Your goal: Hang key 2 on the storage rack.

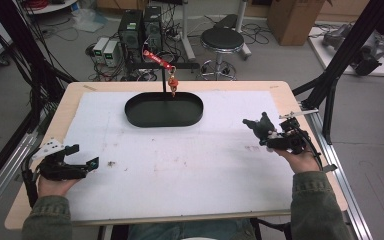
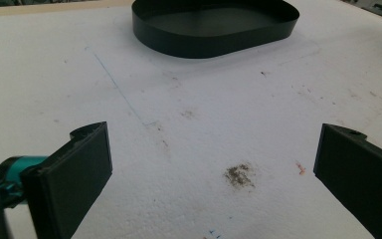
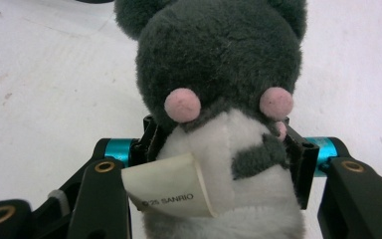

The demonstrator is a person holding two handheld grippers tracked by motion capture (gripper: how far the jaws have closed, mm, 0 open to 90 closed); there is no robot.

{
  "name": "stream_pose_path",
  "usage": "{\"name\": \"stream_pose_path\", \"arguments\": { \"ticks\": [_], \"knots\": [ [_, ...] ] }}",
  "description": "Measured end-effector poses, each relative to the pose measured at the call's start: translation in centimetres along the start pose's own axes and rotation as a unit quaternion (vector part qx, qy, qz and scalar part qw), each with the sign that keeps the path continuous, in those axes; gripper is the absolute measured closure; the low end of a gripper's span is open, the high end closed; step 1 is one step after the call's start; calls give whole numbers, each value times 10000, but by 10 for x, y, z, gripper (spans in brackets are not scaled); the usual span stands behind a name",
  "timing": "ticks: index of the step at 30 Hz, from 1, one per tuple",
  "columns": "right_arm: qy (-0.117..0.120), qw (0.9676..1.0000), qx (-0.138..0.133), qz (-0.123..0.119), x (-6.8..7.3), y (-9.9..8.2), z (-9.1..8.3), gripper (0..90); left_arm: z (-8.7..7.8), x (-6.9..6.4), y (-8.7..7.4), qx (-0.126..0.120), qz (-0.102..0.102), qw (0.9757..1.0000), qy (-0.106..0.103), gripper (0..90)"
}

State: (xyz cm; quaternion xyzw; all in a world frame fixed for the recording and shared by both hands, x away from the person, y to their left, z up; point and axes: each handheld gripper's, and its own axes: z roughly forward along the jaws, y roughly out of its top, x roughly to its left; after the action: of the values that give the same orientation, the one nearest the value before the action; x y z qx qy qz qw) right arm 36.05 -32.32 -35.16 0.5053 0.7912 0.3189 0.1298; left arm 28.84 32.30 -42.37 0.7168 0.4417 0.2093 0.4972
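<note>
Right gripper near counter's right edge, jaws clamped on grey plush toy, lifted off counter. Left gripper near left edge, jaws wide, nothing between. Black tray toward far edge.

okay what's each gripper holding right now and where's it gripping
The right gripper holds a grey plush toy, jaws pressed on both sides of its white body. The left gripper holds nothing.

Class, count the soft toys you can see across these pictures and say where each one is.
1. The grey and white plush toy is clamped between the jaws of the right hand-held gripper, above the table's right side. Nothing suggests another, though the black tray could hide a small one.
</note>
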Motion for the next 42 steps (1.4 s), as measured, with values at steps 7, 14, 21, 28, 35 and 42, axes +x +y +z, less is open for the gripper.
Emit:
{"name": "stream_pose_path", "arguments": {
  "ticks": [7,14,21,28,35,42],
  "knots": [
    [38,9999,3,-166,11,14,0,460,0,1,0,1,7,10000,-3,23],
    [80,9995,58,-288,21,23,2,460,1,1,0,6,2,10000,1,23],
    [110,9991,100,-392,33,45,8,460,1,1,0,27,4,10000,6,22],
    [132,9984,138,-530,52,75,20,460,2,2,0,30,24,10000,-4,22],
    [188,9978,167,-616,71,102,23,460,2,2,-1,39,24,10000,-16,23],
    [399,9978,199,-495,78,127,25,460,2,2,0,24,46,10000,-26,23]
  ]
}}
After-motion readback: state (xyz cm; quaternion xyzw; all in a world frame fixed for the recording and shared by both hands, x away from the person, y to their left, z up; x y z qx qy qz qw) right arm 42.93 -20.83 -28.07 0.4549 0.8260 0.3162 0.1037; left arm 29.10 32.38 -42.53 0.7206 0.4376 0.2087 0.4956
